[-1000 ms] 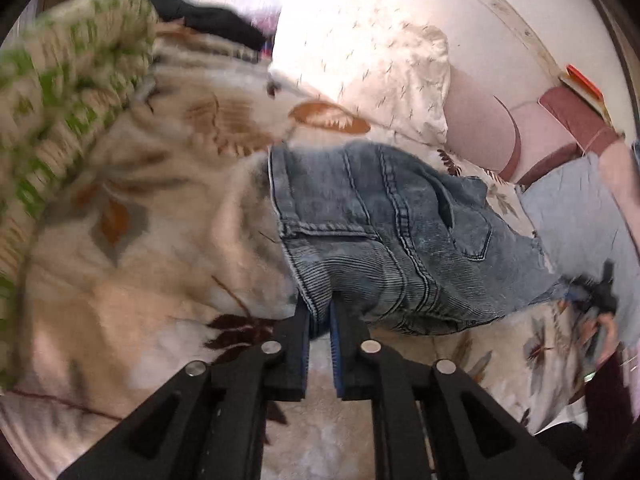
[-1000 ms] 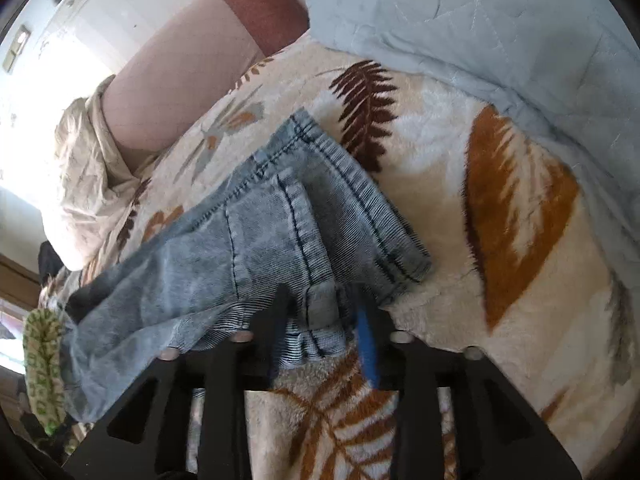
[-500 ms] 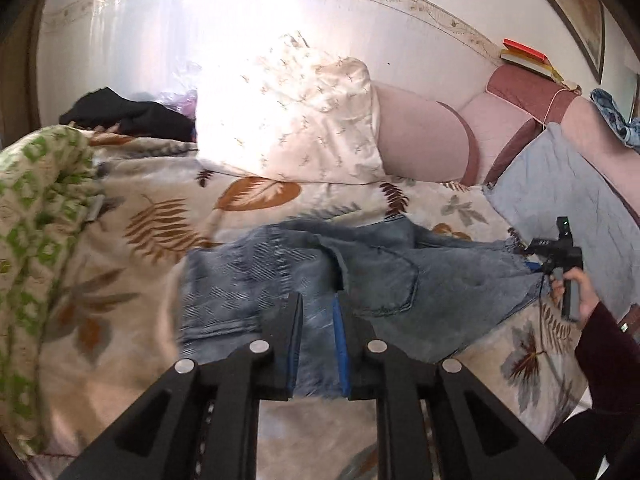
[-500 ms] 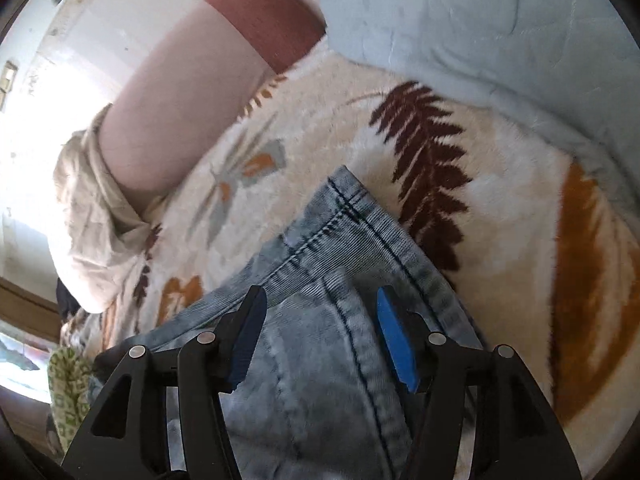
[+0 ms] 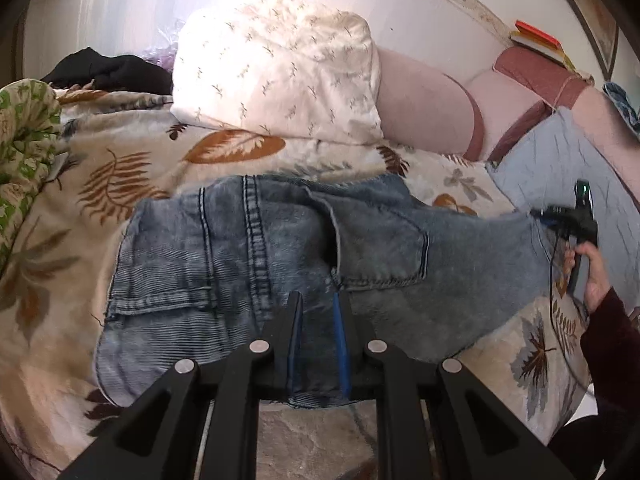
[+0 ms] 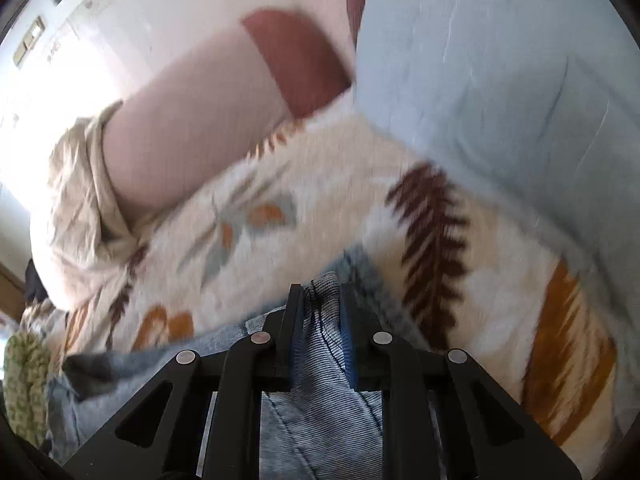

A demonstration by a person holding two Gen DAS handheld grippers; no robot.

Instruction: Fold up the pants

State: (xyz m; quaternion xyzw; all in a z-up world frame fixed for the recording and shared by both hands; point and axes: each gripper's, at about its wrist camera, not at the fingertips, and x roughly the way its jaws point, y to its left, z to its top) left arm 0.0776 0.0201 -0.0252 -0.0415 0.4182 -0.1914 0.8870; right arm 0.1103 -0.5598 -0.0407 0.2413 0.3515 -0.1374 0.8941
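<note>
Blue jeans (image 5: 280,256) lie spread across a leaf-patterned blanket (image 5: 120,168), waistband to the left, back pocket near the middle. My left gripper (image 5: 317,304) is shut on the near edge of the jeans, denim pinched between its fingers. My right gripper (image 6: 320,300) is shut on bunched denim (image 6: 320,360) at the leg end. It also shows in the left wrist view (image 5: 568,216) at the far right, held by a hand, with the jeans stretched toward it.
A white pillow (image 5: 280,68) and pink bolsters (image 5: 424,100) lie at the back. A grey-blue quilt (image 6: 500,80) is on the right. A green patterned cover (image 5: 24,140) bunches at left. Black clothing (image 5: 108,72) lies far left. Books (image 5: 536,40) sit on the headboard.
My right gripper has closed on the leg end of the jeans and lifted it. My left gripper has swung up with the waistband side, and the jeans are now stretched out between both.
</note>
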